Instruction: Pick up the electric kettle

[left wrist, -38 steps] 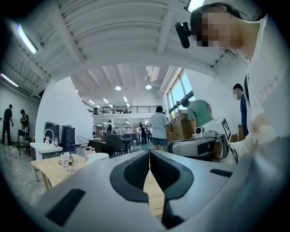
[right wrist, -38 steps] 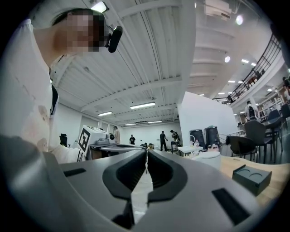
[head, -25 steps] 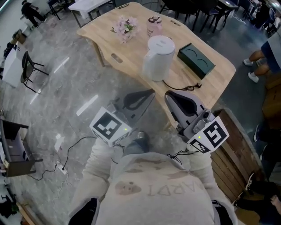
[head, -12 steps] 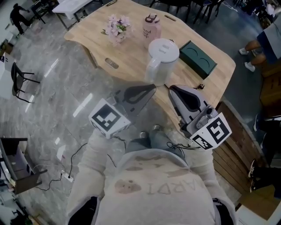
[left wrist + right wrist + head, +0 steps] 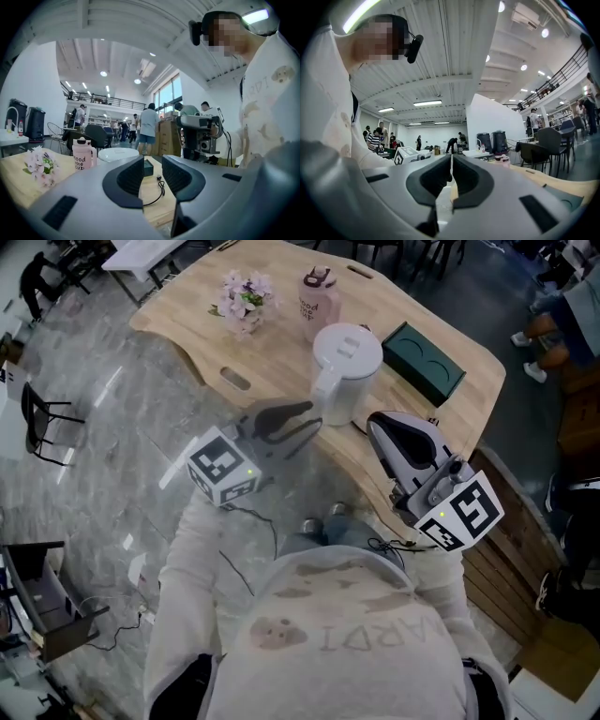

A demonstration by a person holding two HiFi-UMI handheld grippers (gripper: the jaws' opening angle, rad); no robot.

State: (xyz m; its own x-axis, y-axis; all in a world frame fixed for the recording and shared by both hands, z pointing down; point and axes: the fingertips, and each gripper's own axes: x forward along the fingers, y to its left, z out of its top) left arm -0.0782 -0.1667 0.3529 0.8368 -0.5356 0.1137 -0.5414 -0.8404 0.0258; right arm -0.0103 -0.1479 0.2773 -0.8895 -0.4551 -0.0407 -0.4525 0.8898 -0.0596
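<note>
The left gripper (image 5: 311, 420) has just been opening its jaws, which now stand released with nothing between them. The white electric kettle (image 5: 347, 360) sits on the wooden table (image 5: 281, 352), just ahead of those fingertips and untouched. The right gripper (image 5: 375, 423) is clenched and empty, its tips near the kettle's other side.

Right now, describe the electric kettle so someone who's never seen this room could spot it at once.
Find the wooden table. Near its edge closest to the person stands the electric kettle, beside a dark green box and in front of a pink cup. It alone is plain white: a round jug with a lid.
</note>
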